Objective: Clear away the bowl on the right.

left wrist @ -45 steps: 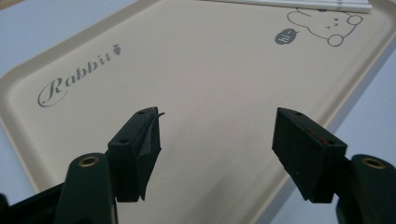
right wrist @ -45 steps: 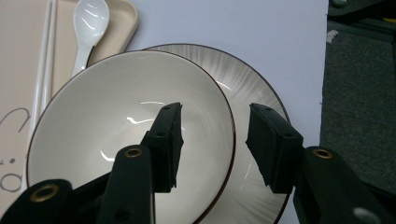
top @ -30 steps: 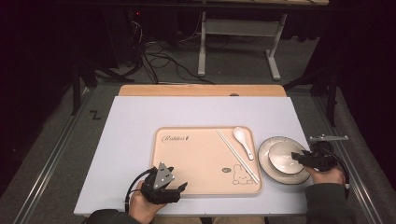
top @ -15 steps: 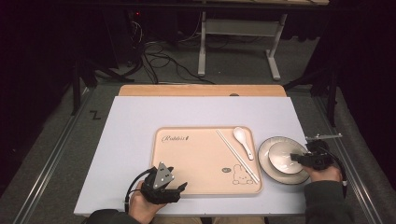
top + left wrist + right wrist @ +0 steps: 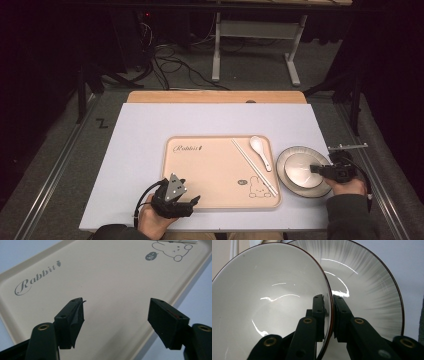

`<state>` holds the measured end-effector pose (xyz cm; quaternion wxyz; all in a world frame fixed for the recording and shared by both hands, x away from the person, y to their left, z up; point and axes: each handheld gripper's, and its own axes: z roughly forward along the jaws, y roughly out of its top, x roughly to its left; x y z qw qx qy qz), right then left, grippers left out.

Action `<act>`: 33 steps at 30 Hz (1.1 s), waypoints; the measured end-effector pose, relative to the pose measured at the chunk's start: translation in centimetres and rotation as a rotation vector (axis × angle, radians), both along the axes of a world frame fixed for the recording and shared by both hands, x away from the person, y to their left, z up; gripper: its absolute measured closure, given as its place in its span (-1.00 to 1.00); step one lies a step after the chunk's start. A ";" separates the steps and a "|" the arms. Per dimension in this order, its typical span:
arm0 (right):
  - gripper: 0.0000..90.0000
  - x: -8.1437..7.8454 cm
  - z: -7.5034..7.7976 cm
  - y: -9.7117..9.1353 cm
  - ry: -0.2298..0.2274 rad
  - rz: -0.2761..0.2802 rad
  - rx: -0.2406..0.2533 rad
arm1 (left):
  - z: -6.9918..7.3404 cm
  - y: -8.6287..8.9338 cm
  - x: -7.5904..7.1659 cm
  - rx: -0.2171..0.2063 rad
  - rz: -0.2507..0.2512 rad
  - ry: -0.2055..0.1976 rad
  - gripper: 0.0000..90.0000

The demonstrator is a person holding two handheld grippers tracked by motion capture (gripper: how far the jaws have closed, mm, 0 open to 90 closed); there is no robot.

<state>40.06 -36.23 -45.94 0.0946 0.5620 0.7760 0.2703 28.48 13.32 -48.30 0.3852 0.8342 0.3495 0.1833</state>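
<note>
A white bowl (image 5: pixel 301 173) with a dark rim sits on a grey-streaked plate (image 5: pixel 292 153) to the right of the tray. My right gripper (image 5: pixel 317 170) comes in from the right. Its jaws have just been closing and now pinch the bowl's near rim. In the right gripper view the bowl (image 5: pixel 269 302) has one pad inside and one outside its wall at my right gripper (image 5: pixel 331 312), with the plate (image 5: pixel 372 295) behind. My left gripper (image 5: pixel 192 201) rests at the tray's near left corner. In the left gripper view my left gripper (image 5: pixel 116 315) stands open over bare tray (image 5: pixel 105 275).
The beige rabbit tray (image 5: pixel 200 165) lies mid-table on a pale mat. White chopsticks (image 5: pixel 252 165) and a white spoon (image 5: pixel 260 150) lie on its right part. A wooden table edge (image 5: pixel 215 96) runs along the far side, with a metal stand and cables on the floor beyond.
The right gripper's jaws have closed onto the bowl's rim. The left gripper and the things on the tray have not moved.
</note>
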 end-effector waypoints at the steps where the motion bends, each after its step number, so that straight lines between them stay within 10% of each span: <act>1: 0.85 0.0 0.0 0.0 -0.002 0.002 0.005 | 0.0 0.0 0.0 0.000 0.000 0.000 -0.34; 33: 0.85 -0.3 0.7 -0.3 -0.025 0.000 0.036 | -0.4 -0.1 0.2 0.027 0.005 0.011 -0.28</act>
